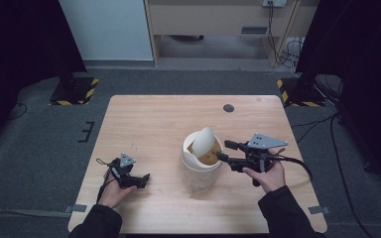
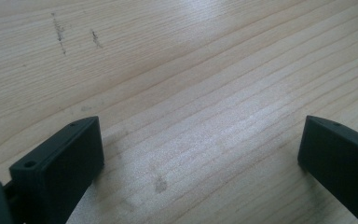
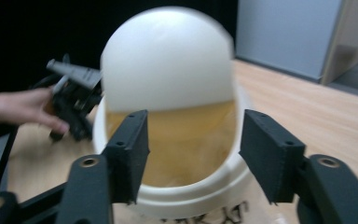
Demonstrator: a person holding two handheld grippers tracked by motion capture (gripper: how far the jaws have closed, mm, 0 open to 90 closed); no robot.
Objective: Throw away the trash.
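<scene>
One bin (image 1: 202,161) stands mid-table (image 1: 154,119), its lid (image 1: 206,140) tipped up. Your right gripper (image 1: 222,150) gapes empty just beside its rim; your left gripper (image 1: 146,177) rests wide open on bare wood.

Both sleeves (image 1: 96,223) are dark, basically black, bare hands sticking out. Each hand's got a black claw: the left claw (image 2: 200,158) has chunky matte-black jaws with small screw holes, and the right claw (image 3: 193,149) shows brass-looking rivets at the hinges. Grey three-cornered plate (image 1: 265,141) with dots on top of the right one, black cable (image 1: 300,166) trailing off toward 3 o'clock.
</scene>
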